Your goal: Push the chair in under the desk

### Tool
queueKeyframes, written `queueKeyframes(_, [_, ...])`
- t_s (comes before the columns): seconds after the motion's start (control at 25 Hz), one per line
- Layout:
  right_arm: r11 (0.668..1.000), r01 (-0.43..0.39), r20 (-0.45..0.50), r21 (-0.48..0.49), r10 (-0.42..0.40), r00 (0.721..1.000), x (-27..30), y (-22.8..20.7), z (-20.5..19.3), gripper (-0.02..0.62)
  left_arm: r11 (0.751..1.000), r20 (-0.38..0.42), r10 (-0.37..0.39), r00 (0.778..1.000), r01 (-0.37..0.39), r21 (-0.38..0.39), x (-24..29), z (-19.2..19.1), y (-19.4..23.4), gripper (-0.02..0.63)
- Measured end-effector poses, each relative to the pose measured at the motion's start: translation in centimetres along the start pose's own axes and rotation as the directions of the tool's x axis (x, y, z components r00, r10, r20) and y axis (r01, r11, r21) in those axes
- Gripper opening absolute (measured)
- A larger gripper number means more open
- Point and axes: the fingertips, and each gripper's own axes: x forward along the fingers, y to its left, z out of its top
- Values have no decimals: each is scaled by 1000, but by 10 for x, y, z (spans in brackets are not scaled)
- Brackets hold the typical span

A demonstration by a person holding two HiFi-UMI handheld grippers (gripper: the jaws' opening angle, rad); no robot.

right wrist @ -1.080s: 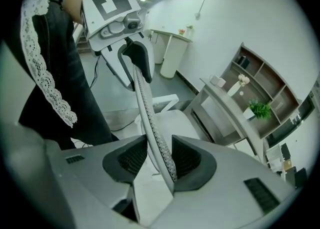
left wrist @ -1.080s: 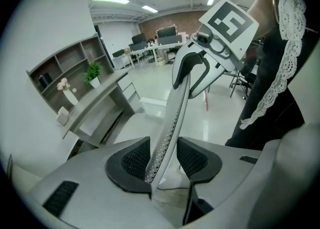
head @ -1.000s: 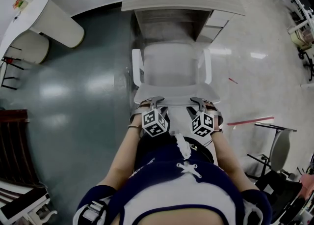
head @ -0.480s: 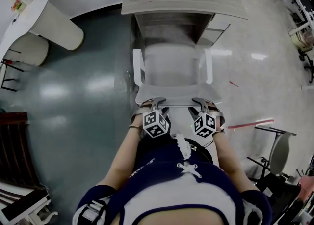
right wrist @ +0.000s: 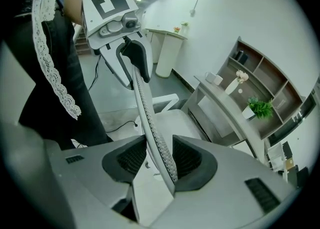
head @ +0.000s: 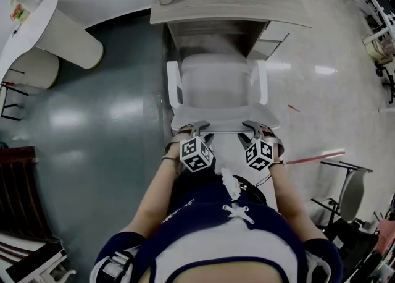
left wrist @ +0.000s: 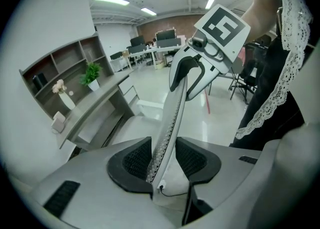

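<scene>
Chair [head: 216, 84] is shifted slightly closer to desk [head: 228, 4] than a second ago, with both grippers carried along at its backrest [head: 222, 118].
Left gripper [head: 197, 129] and right gripper [head: 254, 129] are set side by side on the backrest's top edge, and the thin mesh rim is straddled by both. Both are held fairly wide and not clamped. Left jaws have just been closing a little and right jaws opening, with the rim between them in both cases. In each gripper view the rim is laid against one pad [left wrist: 135, 160] [right wrist: 187, 158] and a gap is seen at the other. Chair is faced into the kneehole, seat front close to the desk edge. Whether it is under yet cannot be told.
</scene>
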Motion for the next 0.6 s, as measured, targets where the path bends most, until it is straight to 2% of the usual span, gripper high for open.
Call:
queueKeyframes(0.28, [1000, 3, 5, 4, -3, 1000, 6, -13, 3, 143, 1000, -1, -26, 1000, 26, -12, 4, 2, 13, 156])
queueKeyframes(0.6, [1000, 12, 11, 7, -13, 1000, 10, -20, 7, 147, 1000, 14, -11, 1000, 11, 14, 4, 2, 22, 153])
